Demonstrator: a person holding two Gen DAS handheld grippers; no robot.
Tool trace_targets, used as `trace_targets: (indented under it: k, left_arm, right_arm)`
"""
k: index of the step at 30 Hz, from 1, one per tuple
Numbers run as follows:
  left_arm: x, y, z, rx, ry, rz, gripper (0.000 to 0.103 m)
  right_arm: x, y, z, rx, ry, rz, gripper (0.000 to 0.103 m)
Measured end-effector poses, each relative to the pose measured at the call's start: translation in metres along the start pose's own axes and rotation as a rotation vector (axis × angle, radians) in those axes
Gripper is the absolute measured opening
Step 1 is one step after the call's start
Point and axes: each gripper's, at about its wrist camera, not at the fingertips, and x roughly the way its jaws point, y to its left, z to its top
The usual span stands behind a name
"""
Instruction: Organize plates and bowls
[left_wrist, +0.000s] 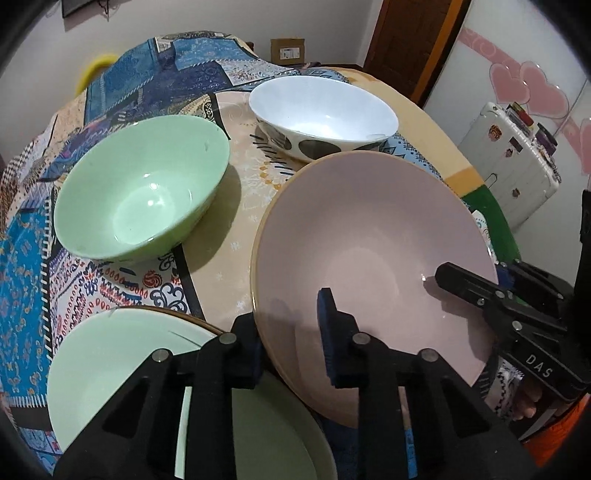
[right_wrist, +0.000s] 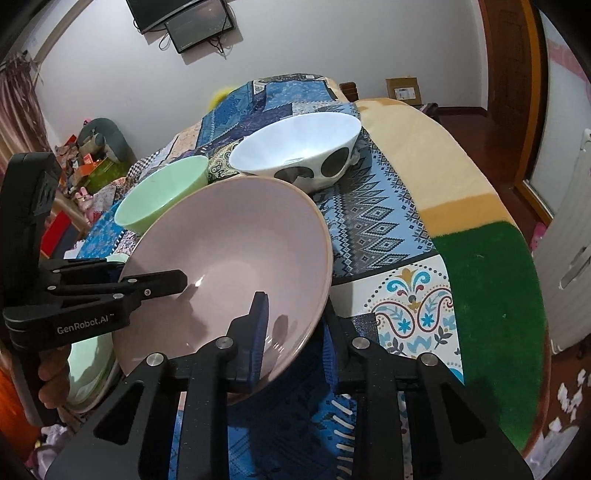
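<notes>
**Pink bowl gripped on two sides, ready to lift**

The pink bowl (left_wrist: 369, 258), the widest dish here, sits tilted at the near edge of the cloth-covered bench (right_wrist: 406, 155), its lower side seemingly resting over the pale green plates (left_wrist: 110, 362). The left gripper (left_wrist: 291, 343) has its fingers clenched on the near-left rim, one pad inside the bowl and one outside. The right gripper (right_wrist: 295, 332) pinches the opposite rim the same way.

Risks, as I judge them: the glazed rim is thin and slick, so if either hand rises faster than the other the bowl could twist and slide out of a pad. Dragging it sideways could scrape or shift the plates beneath it. Swinging it forward carelessly could knock the green bowl (left_wrist: 144, 188) or the white bowl with dark spots (left_wrist: 325, 114), both standing just beyond.

Count: three bowls (pink, green, white) and what look like two stacked green plates, though the fingers hide part of them.
</notes>
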Motion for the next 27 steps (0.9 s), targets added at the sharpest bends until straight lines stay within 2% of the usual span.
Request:
trace_targets:
  k: [6,15,27]
  left_arm:
    - [-0.014,-0.003,-0.003,-0.006,-0.017,-0.008,0.025]
    - [-0.054,-0.009,-0.012,0.008,-0.077,-0.013,0.025]
    - [-0.124,0.008,-0.038,-0.020,-0.176,0.013,0.025]
  right_arm:
    - [-0.004,0.002,0.002,0.003,-0.003,-0.012,0.024]
    - [-0.031,0.015,0.008,-0.011,-0.063,-0.014,0.024]
    - [-0.055,0.061,0.017,-0.078,-0.143,0.016,0.024]
